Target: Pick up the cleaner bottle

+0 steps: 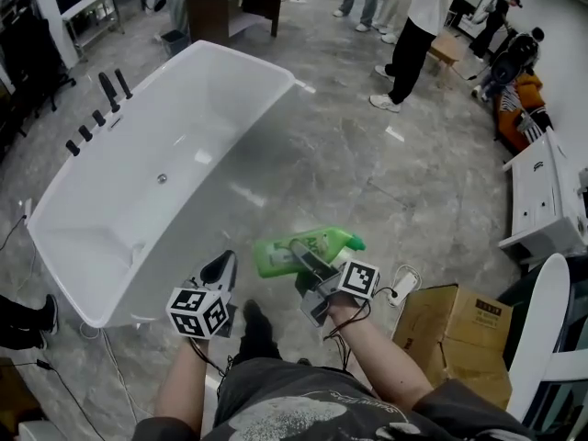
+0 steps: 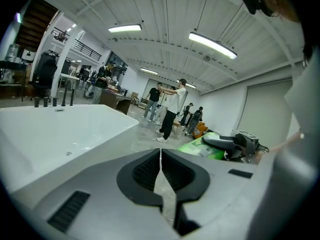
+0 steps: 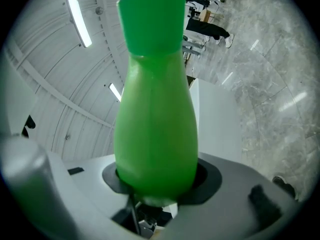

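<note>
The right gripper (image 1: 303,254) is clamped on the wide body of the cleaner bottle (image 1: 333,241), which is held in the air just off the near end of the white bathtub (image 1: 211,90). The bottle is bright green and pear-shaped, with a green cap. The left gripper (image 1: 224,266), its jaws together and empty, hovers beside the tub. A grey marbled floor (image 1: 349,163) surrounds the bathtub, and people stand beyond its far end.

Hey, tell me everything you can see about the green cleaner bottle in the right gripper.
The cleaner bottle is bright green and looks like smooth plastic, with a rounded body narrowing to a neck and a matching green cap. The head view shows a pale label on its side. The right gripper is clamped on its body and holds it in the air, lying roughly on its side, above the grey floor and near the white bathtub. Nothing else touches it.
</note>
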The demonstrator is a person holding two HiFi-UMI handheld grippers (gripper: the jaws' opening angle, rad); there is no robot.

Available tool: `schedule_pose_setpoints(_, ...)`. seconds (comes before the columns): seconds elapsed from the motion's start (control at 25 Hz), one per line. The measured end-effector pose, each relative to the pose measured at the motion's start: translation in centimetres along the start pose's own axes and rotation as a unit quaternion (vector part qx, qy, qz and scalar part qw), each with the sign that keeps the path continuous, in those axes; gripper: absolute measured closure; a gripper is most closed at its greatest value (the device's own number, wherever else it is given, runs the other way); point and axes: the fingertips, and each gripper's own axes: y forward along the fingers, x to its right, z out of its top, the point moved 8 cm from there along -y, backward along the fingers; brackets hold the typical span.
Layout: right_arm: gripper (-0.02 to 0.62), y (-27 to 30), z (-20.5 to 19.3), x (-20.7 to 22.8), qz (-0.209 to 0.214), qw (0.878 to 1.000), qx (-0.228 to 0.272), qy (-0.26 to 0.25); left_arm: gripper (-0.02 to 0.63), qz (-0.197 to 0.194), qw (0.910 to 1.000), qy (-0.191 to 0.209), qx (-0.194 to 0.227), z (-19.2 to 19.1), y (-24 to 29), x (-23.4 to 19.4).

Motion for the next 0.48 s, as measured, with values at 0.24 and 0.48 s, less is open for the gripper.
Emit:
schedule_pose_setpoints(0.24, 0.394, -7.0, -3.1, -0.5, 0.007, 1.000, -0.004, 0.009, 0.586, 0.010, 0.9999, -0.001, 0.008, -4.0, -4.0, 6.1)
schedule_pose_setpoints(0.48, 0.394, -14.1, -6.2, -0.2, 0.010, 1.000, -0.002, 0.022, 0.587, 0.022, 0.9996, -0.002, 0.017, -7.9, -8.1, 11.8)
